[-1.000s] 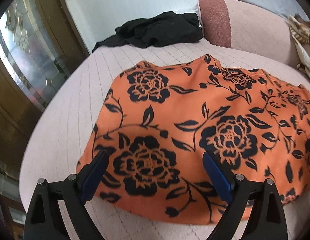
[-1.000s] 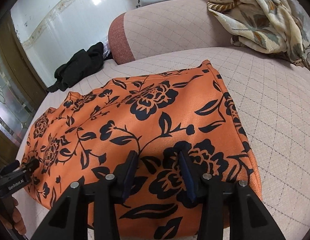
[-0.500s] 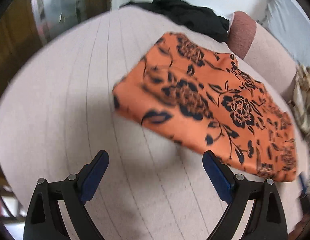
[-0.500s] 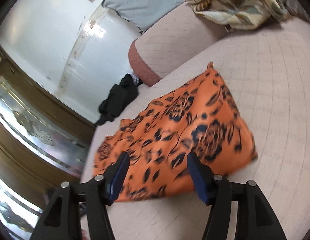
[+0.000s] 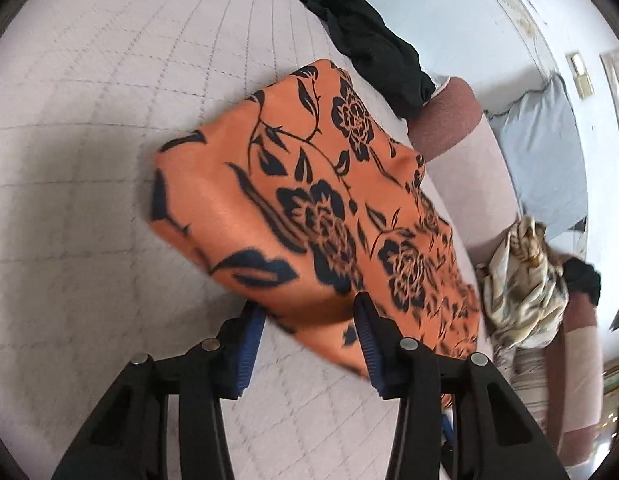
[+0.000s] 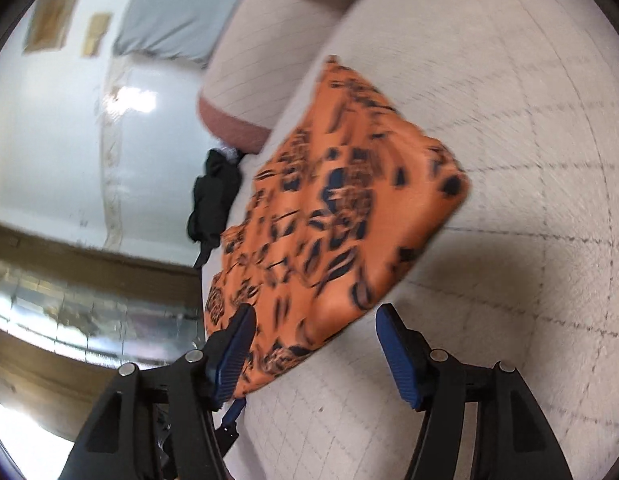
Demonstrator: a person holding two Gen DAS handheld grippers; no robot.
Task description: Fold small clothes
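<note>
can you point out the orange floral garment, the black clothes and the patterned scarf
orange floral garment (image 5: pixel 309 216), left wrist view, on its large central flower
black clothes (image 5: pixel 369 40), left wrist view, middle of the pile
patterned scarf (image 5: pixel 525 280), left wrist view, middle of its crumpled folds

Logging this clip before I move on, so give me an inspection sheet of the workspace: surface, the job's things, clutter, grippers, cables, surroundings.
Surface: pale quilted cushion, stitched in a grid.
Job's things: orange floral garment lies folded flat on the cushion, blurred by motion.
Clutter: black garment bunched beyond the orange one; cream patterned cloth heaped to one side.
Grippers: left hand-held gripper open, at the orange garment's near edge, gripping nothing; right hand-held gripper open, one finger over the garment, the other over bare cushion.
Cables: nothing seen.
Surroundings: reddish-ended bolster, grey pillow, white wall with framed pictures.
</note>
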